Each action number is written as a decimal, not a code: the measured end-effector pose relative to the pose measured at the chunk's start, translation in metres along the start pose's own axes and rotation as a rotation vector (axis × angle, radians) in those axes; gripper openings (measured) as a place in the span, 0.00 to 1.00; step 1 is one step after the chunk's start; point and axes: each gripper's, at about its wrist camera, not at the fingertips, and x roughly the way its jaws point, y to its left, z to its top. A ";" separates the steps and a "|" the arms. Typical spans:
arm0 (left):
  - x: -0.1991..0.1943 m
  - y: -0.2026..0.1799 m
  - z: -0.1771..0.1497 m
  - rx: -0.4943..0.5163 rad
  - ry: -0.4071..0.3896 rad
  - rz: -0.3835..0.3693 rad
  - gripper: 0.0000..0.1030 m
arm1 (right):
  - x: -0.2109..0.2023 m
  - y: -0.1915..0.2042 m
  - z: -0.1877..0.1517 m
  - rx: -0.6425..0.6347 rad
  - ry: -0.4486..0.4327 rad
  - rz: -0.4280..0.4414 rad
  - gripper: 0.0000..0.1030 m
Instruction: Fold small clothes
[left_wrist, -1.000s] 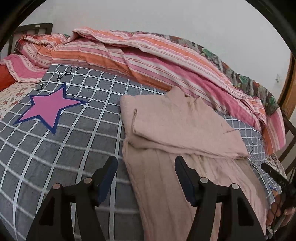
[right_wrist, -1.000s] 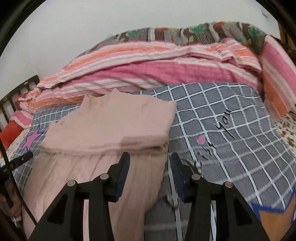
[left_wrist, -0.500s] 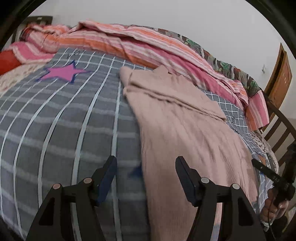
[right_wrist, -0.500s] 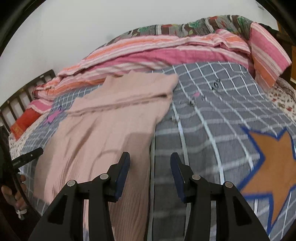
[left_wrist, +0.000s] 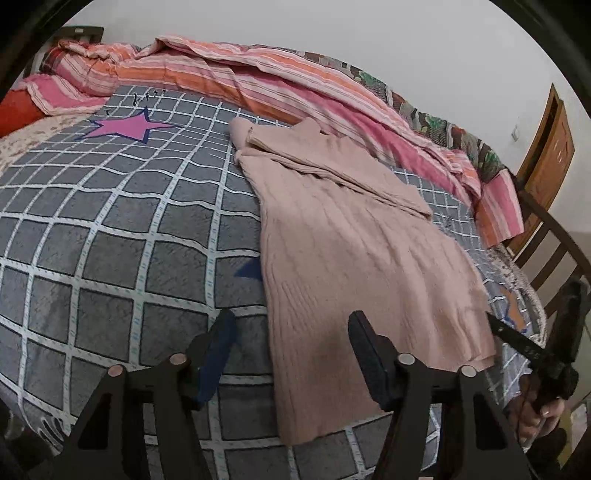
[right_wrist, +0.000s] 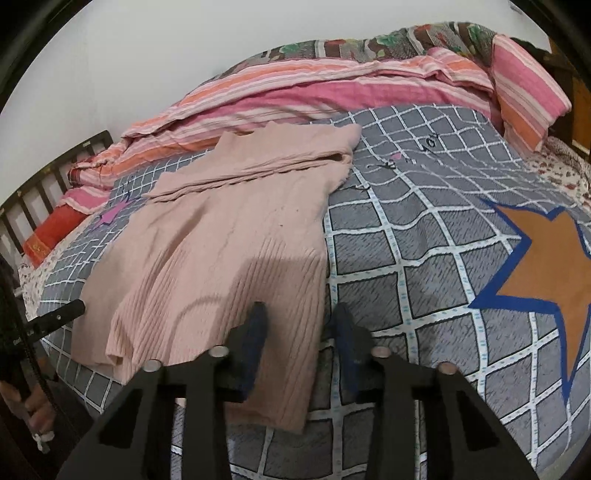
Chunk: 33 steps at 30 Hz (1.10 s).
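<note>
A pale pink knit sweater (left_wrist: 354, 240) lies flat on the grey checked bed sheet (left_wrist: 110, 221), its sleeves folded across the top. My left gripper (left_wrist: 291, 328) hovers low over the sweater's near left hem corner. Its jaws are closing, fabric lies below the gap, and the pads do not press on it. In the right wrist view the sweater (right_wrist: 221, 240) fills the middle. My right gripper (right_wrist: 300, 317) straddles its near right edge with the jaws closing and a gap still showing. Its left finger is over the knit and its right finger over the sheet.
A pink and orange striped quilt (left_wrist: 295, 85) is bunched along the far side by the wall. A red pillow (right_wrist: 51, 232) and the bed rail (right_wrist: 37, 192) are at one end, with a wooden door (left_wrist: 546, 147) at the other. An orange star (right_wrist: 546, 251) marks the sheet.
Both grippers drew back from the folded sleeves to the sweater's near hem and came lower. The right jaws have narrowed; the left narrowed slightly.
</note>
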 end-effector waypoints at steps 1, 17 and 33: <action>0.001 -0.001 0.000 0.004 0.001 0.008 0.48 | 0.001 0.000 0.000 0.001 0.007 0.010 0.13; -0.003 0.021 0.000 -0.104 0.015 -0.041 0.09 | -0.014 -0.020 -0.001 0.094 -0.041 0.001 0.11; -0.003 0.007 -0.024 -0.079 0.083 -0.090 0.27 | -0.014 -0.005 -0.019 0.068 -0.018 0.031 0.07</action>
